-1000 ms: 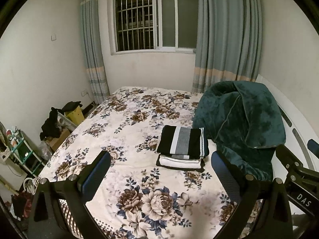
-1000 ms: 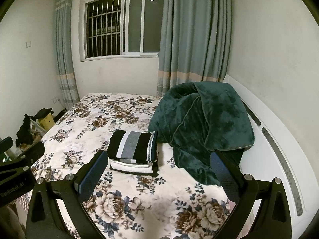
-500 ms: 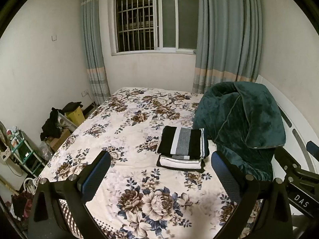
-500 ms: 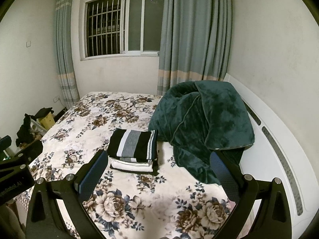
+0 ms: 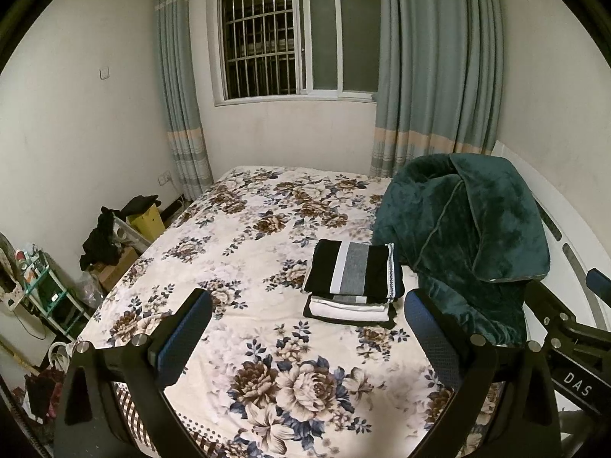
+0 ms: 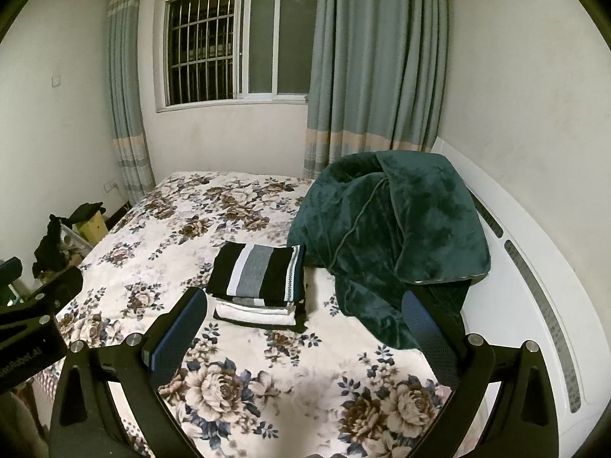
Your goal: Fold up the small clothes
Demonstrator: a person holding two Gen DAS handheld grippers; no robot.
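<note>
A stack of folded clothes [image 5: 353, 280] [image 6: 261, 284] lies on the floral bedspread [image 5: 244, 252] [image 6: 172, 225], a black top with white and grey stripes over white and black pieces. My left gripper [image 5: 307, 330] hovers open above the near part of the bed, well short of the stack, nothing between its blue pads. My right gripper [image 6: 305, 326] is open too, held high, with the stack just beyond its left finger [image 6: 179, 332]. Each gripper's body shows at the edge of the other's view.
A dark green plush blanket [image 5: 458, 240] [image 6: 389, 236] is heaped at the right by the white headboard [image 6: 534, 278]. Left of the bed stand boxes with dark clothing [image 5: 110, 236] and a small shelf [image 5: 42, 294]. Curtains and a barred window [image 5: 294, 38] lie beyond.
Both views have shifted very slightly; the grippers stay open and the folded stack has not moved.
</note>
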